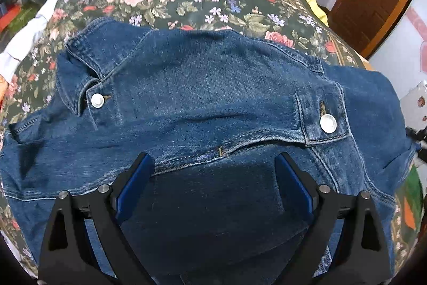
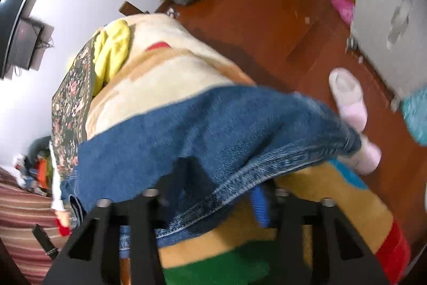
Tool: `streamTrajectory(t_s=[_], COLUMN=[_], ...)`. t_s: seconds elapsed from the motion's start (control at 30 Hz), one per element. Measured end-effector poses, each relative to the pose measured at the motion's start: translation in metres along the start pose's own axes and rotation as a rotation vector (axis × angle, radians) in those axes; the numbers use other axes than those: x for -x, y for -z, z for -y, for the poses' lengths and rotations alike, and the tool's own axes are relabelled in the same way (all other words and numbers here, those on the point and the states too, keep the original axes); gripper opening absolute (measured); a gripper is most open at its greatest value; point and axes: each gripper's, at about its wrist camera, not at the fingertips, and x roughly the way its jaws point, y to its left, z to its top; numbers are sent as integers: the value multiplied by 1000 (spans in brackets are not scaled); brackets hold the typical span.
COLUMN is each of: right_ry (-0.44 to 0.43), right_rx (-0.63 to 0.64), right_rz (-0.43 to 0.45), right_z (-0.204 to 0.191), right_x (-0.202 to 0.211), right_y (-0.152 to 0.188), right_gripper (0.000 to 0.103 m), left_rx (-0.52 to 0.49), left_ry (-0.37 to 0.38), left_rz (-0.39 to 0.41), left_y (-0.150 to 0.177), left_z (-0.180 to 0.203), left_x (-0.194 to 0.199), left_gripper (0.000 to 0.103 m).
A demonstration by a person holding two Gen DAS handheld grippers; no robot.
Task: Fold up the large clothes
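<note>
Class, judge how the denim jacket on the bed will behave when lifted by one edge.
The denim jacket will probably flop and drape: it already lies creased and sags over the bed edge. Thick seams and metal buttons suggest it is fairly heavy. Its coarse weave should resist slipping.

No legible text, label or number anywhere

black tool (image 1: 213,175) frames, blue pads (image 1: 133,186), silver screws.
</note>
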Motion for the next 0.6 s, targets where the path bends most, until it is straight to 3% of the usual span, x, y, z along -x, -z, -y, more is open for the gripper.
streamTrajectory(t_s=[0.13,0.33,0.6], right_ry=[-31,-139,-338], right_rx=[85,226,474], right_rz=[95,213,274], right_z=[-26,-88,-227], right_x=[27,78,126], right_y=[-3,0,44], right_gripper=[19,13,13], left_rx=[-21,-26,74], left_ry=[-32,-70,-91], left_rz=[29,124,256], left_y=[3,7,27], left_z=[-1,-15,-62], left_x=[15,59,125], left_gripper=[94,94,94])
